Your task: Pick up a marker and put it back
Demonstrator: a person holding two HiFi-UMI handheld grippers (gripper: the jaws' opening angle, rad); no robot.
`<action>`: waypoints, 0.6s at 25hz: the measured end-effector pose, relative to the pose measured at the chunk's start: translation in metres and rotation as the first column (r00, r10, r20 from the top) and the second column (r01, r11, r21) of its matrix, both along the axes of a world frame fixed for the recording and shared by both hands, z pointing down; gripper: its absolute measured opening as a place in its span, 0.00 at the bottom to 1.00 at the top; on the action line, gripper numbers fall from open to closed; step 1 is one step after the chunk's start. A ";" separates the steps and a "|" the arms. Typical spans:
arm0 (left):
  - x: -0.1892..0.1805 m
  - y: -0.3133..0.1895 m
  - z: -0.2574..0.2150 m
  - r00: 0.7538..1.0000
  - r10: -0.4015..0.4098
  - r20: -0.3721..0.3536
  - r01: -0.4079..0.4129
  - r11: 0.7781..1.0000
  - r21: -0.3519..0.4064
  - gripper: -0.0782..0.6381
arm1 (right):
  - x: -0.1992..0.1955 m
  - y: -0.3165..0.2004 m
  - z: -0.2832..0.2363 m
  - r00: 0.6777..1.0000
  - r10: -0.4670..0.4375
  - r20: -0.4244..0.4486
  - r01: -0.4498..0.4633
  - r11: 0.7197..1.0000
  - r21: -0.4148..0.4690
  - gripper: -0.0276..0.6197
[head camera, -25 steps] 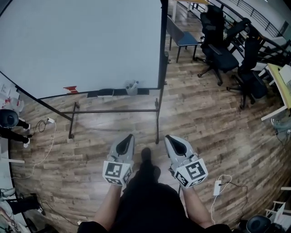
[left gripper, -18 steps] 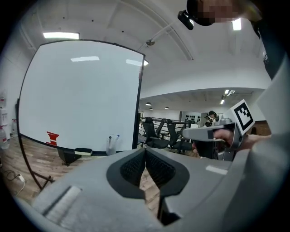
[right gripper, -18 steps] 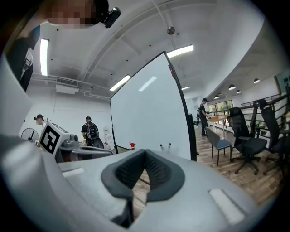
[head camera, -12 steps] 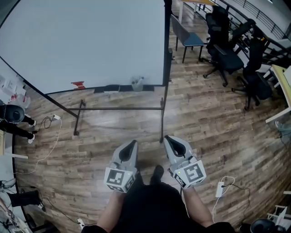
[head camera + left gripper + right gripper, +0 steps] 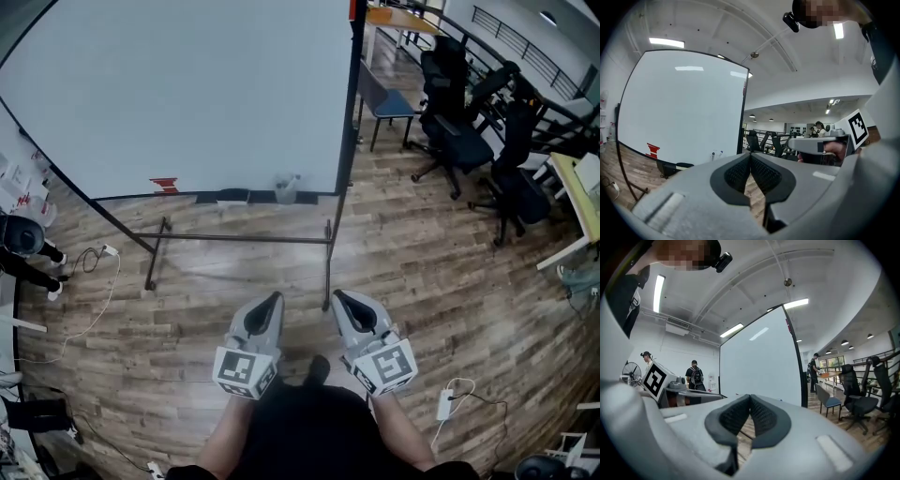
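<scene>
Two shut, empty grippers: left gripper (image 5: 269, 307), markers (image 5: 290, 179) in a cup (image 5: 284, 193) on the board (image 5: 187, 84) tray (image 5: 234, 198) well ahead, right gripper (image 5: 343, 306); approach step, imo, and next needs closing in & opening jaws.

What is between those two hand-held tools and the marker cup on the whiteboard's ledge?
Only wood floor and the whiteboard stand's low crossbar, seen in the head view.

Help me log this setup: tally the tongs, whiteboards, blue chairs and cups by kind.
Tongs: 2 (left tongs, right tongs)
Whiteboard: 1
Blue chair: 1
Cup: 1
Total: 5
</scene>
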State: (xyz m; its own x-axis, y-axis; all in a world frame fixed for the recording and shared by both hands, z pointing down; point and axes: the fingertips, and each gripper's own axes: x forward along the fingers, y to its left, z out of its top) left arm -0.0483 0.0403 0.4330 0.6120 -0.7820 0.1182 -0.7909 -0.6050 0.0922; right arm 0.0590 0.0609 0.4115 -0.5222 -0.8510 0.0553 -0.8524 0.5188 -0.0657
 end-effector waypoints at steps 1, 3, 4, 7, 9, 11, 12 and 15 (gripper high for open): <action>0.000 0.000 -0.001 1.000 0.002 -0.004 -0.002 1.000 0.000 0.12 | -0.002 0.000 0.001 1.000 -0.002 -0.007 0.002 1.000 -0.005 0.05; 0.000 -0.001 -0.004 1.000 0.009 -0.009 -0.009 1.000 0.002 0.12 | -0.005 -0.001 0.005 1.000 -0.010 -0.024 0.010 1.000 -0.018 0.05; 0.000 -0.001 -0.005 1.000 0.012 -0.009 -0.012 1.000 0.002 0.12 | -0.007 -0.001 0.006 0.999 -0.015 -0.034 0.015 1.000 -0.024 0.04; -0.004 0.000 -0.007 1.000 0.009 -0.007 -0.009 1.000 0.002 0.12 | -0.013 0.000 0.007 0.998 -0.027 -0.048 0.026 0.999 -0.033 0.04; -0.007 -0.001 -0.007 1.000 0.004 -0.005 -0.004 1.000 0.002 0.12 | -0.016 0.000 0.006 0.998 -0.034 -0.047 0.032 0.999 -0.034 0.04; -0.008 -0.001 -0.007 1.000 0.006 -0.006 -0.006 1.000 0.002 0.12 | -0.019 0.001 0.008 0.998 -0.040 -0.047 0.038 0.999 -0.035 0.04; -0.008 -0.001 -0.007 1.000 0.009 -0.005 -0.009 1.000 0.002 0.12 | -0.020 0.001 0.009 0.998 -0.043 -0.046 0.041 0.999 -0.036 0.04; -0.008 0.001 -0.006 1.000 0.012 -0.004 -0.012 1.000 0.004 0.12 | -0.022 0.003 0.011 0.998 -0.050 -0.045 0.048 0.998 -0.039 0.04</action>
State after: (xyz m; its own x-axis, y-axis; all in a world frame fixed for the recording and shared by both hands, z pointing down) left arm -0.0558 0.0412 0.4265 0.6220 -0.7748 0.1128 -0.7830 -0.6150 0.0931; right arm 0.0365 0.0637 0.4228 -0.5593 -0.8214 0.1118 -0.8286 0.5579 -0.0469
